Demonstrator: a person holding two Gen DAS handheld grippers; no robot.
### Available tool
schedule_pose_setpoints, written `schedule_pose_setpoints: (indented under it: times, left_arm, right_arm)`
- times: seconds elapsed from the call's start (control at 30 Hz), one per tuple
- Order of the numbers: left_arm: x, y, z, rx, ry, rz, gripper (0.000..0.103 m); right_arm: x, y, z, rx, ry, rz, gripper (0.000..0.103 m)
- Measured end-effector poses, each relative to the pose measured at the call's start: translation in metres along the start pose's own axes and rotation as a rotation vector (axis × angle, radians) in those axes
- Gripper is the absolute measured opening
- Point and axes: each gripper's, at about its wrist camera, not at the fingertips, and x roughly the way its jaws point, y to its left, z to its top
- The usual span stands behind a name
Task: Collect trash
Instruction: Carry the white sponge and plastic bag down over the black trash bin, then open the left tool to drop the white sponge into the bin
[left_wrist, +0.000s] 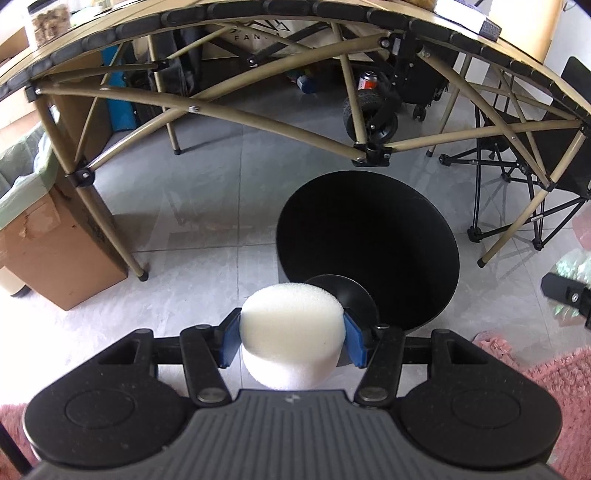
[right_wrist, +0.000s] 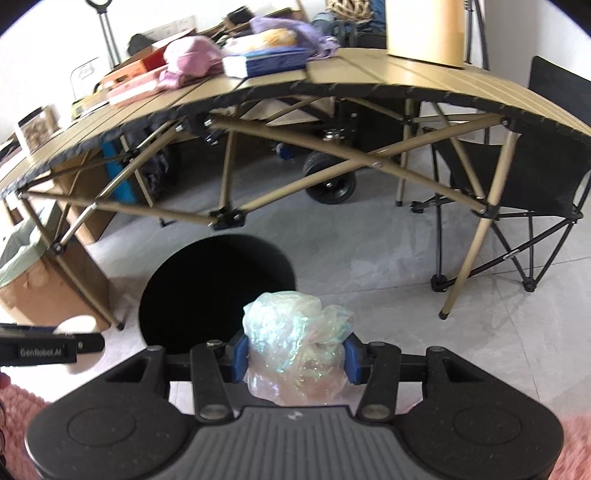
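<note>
My left gripper (left_wrist: 291, 338) is shut on a white foam puck (left_wrist: 291, 325), held just short of the near rim of a black round bin (left_wrist: 369, 243) on the grey floor. My right gripper (right_wrist: 295, 354) is shut on a crumpled iridescent plastic wrapper (right_wrist: 295, 339), held in front and to the right of the same bin (right_wrist: 218, 291). The right gripper with its wrapper shows at the right edge of the left wrist view (left_wrist: 569, 291). The left gripper's side shows at the left edge of the right wrist view (right_wrist: 51, 349).
A tan folding table (right_wrist: 369, 74) with cluttered top stands over and behind the bin, its legs (left_wrist: 107, 218) close by. A cardboard box (left_wrist: 55, 254) sits left, a black folding chair (right_wrist: 517, 192) right, a wheeled cart (left_wrist: 373, 114) behind. Pink rug (left_wrist: 546, 373) lies underneath me.
</note>
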Motion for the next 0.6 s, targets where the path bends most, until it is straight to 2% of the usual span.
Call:
schedule_pose_setpoints:
  times: [0.33, 0.6]
  left_arm:
    - [0.022, -0.027, 0.023, 0.035, 0.015, -0.011, 0.057]
    - [0.045, -0.048, 0.045, 0.049, 0.028, -0.034, 0.057]
  right_arm:
    - [0.007, -0.023, 0.033, 0.012, -0.040, -0.059, 0.048]
    - [0.024, -0.033, 0.052, -0.003, -0.025, -0.090, 0.048]
